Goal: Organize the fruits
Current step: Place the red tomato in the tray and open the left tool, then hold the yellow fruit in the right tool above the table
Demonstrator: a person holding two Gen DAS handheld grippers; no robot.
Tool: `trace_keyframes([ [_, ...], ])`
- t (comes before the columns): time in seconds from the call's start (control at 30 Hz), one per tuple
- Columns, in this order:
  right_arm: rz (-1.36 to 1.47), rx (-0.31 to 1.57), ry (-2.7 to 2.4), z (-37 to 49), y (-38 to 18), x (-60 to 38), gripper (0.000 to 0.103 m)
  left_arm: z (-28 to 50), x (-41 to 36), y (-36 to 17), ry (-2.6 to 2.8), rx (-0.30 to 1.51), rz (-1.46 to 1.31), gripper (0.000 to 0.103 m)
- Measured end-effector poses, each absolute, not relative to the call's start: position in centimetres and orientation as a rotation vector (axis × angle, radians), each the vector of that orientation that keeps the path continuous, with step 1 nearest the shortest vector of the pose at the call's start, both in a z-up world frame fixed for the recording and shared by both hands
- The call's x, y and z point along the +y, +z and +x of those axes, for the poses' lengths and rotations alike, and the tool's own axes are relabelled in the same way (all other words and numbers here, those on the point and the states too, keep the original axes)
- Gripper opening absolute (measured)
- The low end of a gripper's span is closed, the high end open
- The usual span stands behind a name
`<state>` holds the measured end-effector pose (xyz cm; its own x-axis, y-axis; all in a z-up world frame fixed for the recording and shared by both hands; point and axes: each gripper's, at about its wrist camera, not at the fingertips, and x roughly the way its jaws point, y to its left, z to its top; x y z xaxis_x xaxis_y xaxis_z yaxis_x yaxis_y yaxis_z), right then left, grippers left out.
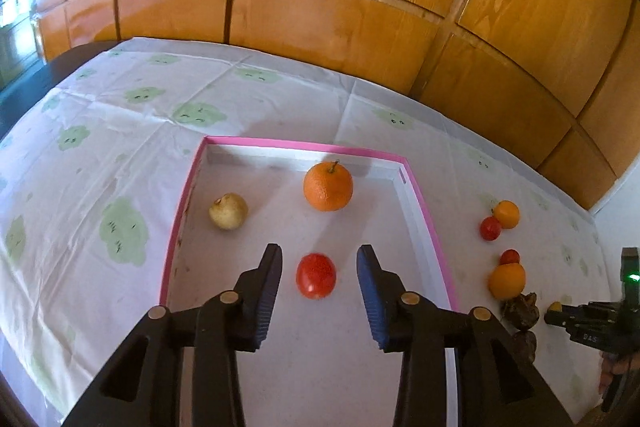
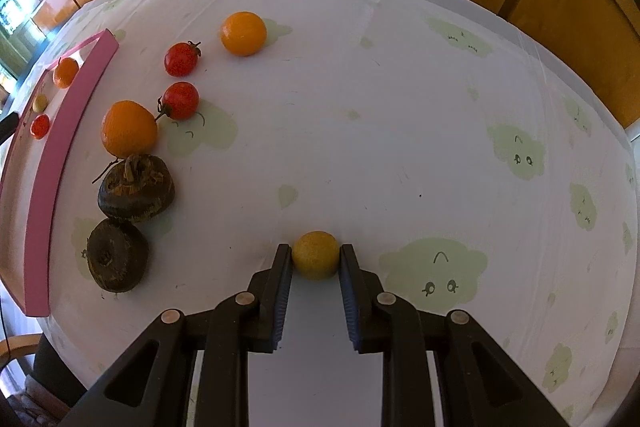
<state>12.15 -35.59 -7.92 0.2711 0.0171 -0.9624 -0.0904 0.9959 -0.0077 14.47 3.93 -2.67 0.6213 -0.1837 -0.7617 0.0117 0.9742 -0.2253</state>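
Note:
A white tray with a pink rim [image 1: 296, 144] holds an orange [image 1: 328, 187], a pale yellow fruit [image 1: 228, 211] and a red tomato [image 1: 316, 275]. My left gripper [image 1: 319, 249] hangs over the tray, open, with the tomato lying between its fingers and clear of both pads. In the right wrist view my right gripper [image 2: 315, 247] points down at the tablecloth, shut on a small yellow fruit [image 2: 315, 258] that rests on the cloth. The tray [image 2: 68, 115] lies far to its left.
Loose on the cloth right of the tray lie two oranges [image 2: 128, 129] [image 2: 243, 33], two red tomatoes [image 2: 181, 100] [image 2: 181, 59] and two dark brown fruits [image 2: 136, 189] [image 2: 117, 255]. Wooden cabinets stand behind the table. The table edge runs along the right.

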Motion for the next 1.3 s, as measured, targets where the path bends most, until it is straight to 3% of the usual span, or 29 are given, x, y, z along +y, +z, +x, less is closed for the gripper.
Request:
trace_keyframes([
  [0.57, -0.132, 1.276, 0.072, 11.4, -7.9, -33.6, 0.023, 5.4, 0.5, -0.8, -0.121, 0.798, -0.081, 0.05],
  [0.77, -0.156, 1.268, 0.074, 11.1, -7.9, -33.2, 0.023, 4.1, 0.2, -0.5, -0.131, 0.786, -0.071, 0.051],
  [1.3, -0.221, 1.239, 0.077, 9.9, -8.2, -31.5, 0.023, 3.0, 1.1, -1.5, -0.095, 0.805, -0.077, 0.067],
])
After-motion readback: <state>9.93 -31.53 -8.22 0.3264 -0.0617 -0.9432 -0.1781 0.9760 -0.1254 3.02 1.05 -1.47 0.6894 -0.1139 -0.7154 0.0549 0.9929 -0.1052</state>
